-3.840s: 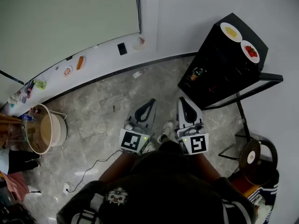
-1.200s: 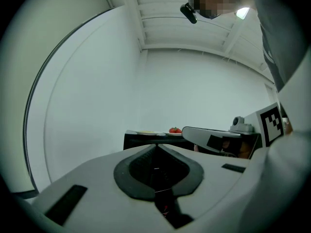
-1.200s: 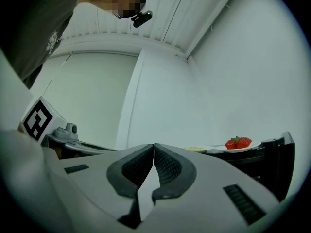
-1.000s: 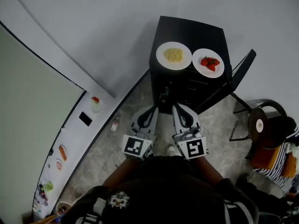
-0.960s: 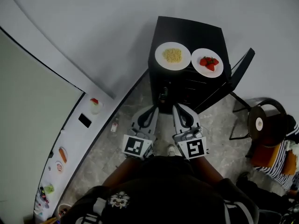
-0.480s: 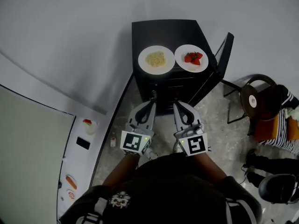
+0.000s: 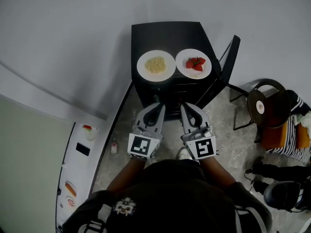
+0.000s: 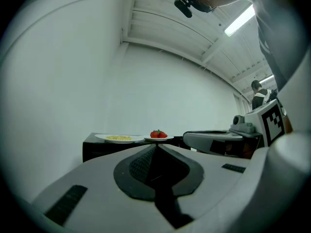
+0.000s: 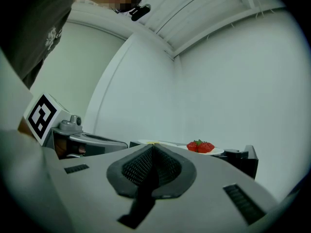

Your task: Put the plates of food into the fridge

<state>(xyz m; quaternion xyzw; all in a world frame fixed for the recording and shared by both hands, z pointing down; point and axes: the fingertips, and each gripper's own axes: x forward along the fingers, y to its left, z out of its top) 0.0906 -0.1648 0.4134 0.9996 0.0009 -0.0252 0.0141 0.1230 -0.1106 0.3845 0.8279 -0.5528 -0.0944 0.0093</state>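
Two white plates stand side by side on top of a small black fridge (image 7: 165,33): one with yellow food (image 7: 156,65) on the left, one with strawberries (image 7: 193,63) on the right. The fridge door (image 7: 228,57) hangs open to the right. My left gripper (image 7: 156,106) and right gripper (image 7: 185,107) point level at the fridge front, below the plates, both shut and empty. In the left gripper view the yellow-food plate (image 8: 119,138) and strawberries (image 8: 158,134) show beyond the jaw tips. The right gripper view shows the strawberry plate (image 9: 203,147) ahead.
A round black stool (image 7: 265,108) stands right of the fridge, with a person in striped clothing (image 7: 296,130) beside it. A white ledge (image 7: 80,144) with small items runs along the wall at left. Grey stone floor (image 7: 228,144) lies around my feet.
The fridge and its two plates have shifted from upper right to the middle of the head view as I turned toward it. Both grippers stayed shut and drew closer to the fridge front.
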